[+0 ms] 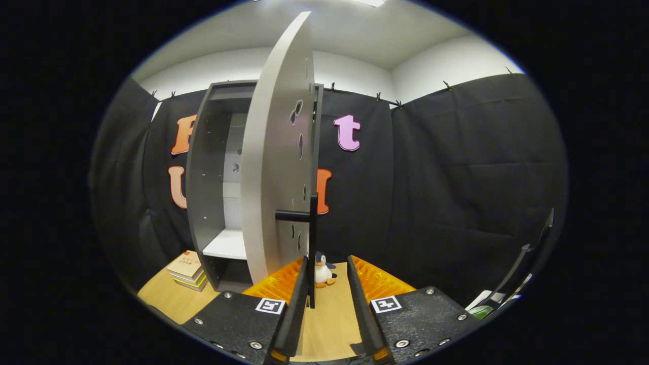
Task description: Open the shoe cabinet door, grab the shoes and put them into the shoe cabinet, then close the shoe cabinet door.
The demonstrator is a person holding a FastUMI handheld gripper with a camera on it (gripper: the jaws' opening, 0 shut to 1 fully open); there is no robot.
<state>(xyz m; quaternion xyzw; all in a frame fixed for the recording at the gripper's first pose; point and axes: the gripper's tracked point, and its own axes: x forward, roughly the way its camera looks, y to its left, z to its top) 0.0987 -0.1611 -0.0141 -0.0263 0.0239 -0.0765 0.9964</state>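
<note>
The grey shoe cabinet [205,172] stands on the wooden table against the black cloth. Its door [274,167] is swung wide open toward me, edge-on, and a white shelf [225,246] shows inside. The door's black bar handle [312,238] hangs upright between my fingers, close against the inner side of the left finger [284,281]. The right finger [375,279] stands well apart from it. My gripper [327,263] is open, with nothing pressed between both fingers.
A small penguin plush [323,274] sits on the table just beyond the fingertips. A stack of books [187,268] lies left of the cabinet's foot. A black stand [527,268] with white and green items [484,304] is at the far right.
</note>
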